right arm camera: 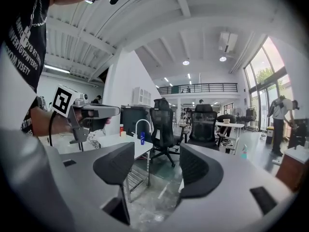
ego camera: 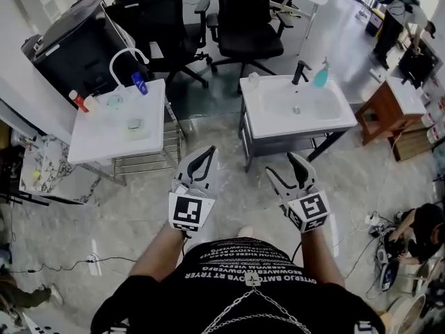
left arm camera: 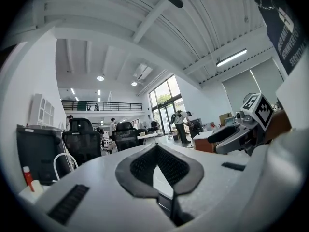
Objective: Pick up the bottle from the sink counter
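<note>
while the person stands on the marbled floor (ego camera: 208, 120), both grippers are held out ahead, roughly level, side by side, and well short of the sink counter (ego camera: 254, 111).

left gripper (ego camera: 203, 164): jaws closed, with the tips meeting. in the left gripper view the curved pads enclose only a hollow. nothing is gripped.

right gripper (ego camera: 288, 171): jaws stand well apart. in the right gripper view bare floor shows through the gap. nothing lies between the pads and nothing is held.

bottle (ego camera: 321, 74): teal, with a pump top, upright at the back right of the sink counter. it is just beside the black tap (ego camera: 300, 72) and behind the basin (ego camera: 299, 106). it is untouched and well apart from both grippers, nearer the right one's side.

other items on the counter: one small clear object (ego camera: 254, 80) at the back left corner. it is too small to identify.

surroundings: a white table (ego camera: 104, 143) stands to the left of the counter, apart from it, with floor between them. it carries a white hooped tap (ego camera: 128, 56), a blue container (ego camera: 139, 83) and a red-topped container (ego camera: 78, 101) near its far edge. a black cabinet (ego camera: 73, 51) sits behind the table. black office chairs (ego camera: 243, 26) stand beyond the counter. cables (ego camera: 69, 263) trail across the floor at lower left.
</note>
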### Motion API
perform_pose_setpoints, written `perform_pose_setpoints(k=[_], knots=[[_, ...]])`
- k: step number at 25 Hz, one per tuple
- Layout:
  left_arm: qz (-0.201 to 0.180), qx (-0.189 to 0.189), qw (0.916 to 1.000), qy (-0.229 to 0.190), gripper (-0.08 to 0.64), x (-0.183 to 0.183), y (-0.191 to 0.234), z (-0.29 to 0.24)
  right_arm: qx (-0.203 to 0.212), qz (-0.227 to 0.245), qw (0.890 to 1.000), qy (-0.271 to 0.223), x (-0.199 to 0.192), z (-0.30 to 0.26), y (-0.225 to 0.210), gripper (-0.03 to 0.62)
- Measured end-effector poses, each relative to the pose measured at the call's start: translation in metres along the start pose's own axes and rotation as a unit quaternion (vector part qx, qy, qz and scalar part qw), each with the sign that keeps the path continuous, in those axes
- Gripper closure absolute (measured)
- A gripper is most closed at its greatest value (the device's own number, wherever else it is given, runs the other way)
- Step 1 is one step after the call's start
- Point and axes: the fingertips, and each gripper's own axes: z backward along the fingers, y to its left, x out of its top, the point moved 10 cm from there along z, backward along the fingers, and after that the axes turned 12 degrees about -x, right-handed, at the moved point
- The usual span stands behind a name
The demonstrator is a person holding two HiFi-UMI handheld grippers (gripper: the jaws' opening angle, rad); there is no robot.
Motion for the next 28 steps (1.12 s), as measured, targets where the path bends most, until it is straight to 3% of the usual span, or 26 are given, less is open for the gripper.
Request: perform_pose_setpoints(k=[9,19,28], knots=[[-0.008,0.019,0.9997,0.011,0.554,0.004,-0.012,-0.054,0.018,-0.016,1.000,-0.001,-0.017,-0.019,-0.059,0.316],[-0.016,0.011,0.9998,0.010,0.554,0.003,-0.015,-0.066,0.016,-0.032,0.999,-0.002,-0.022,-0.024,-0.072,0.316],[0.025,0.021,0.9992,0.023,0.554,-0.022,0.029,-0.083,0.012,-0.027,0.999,0.028,-0.021,-0.063,-0.079,0.316]])
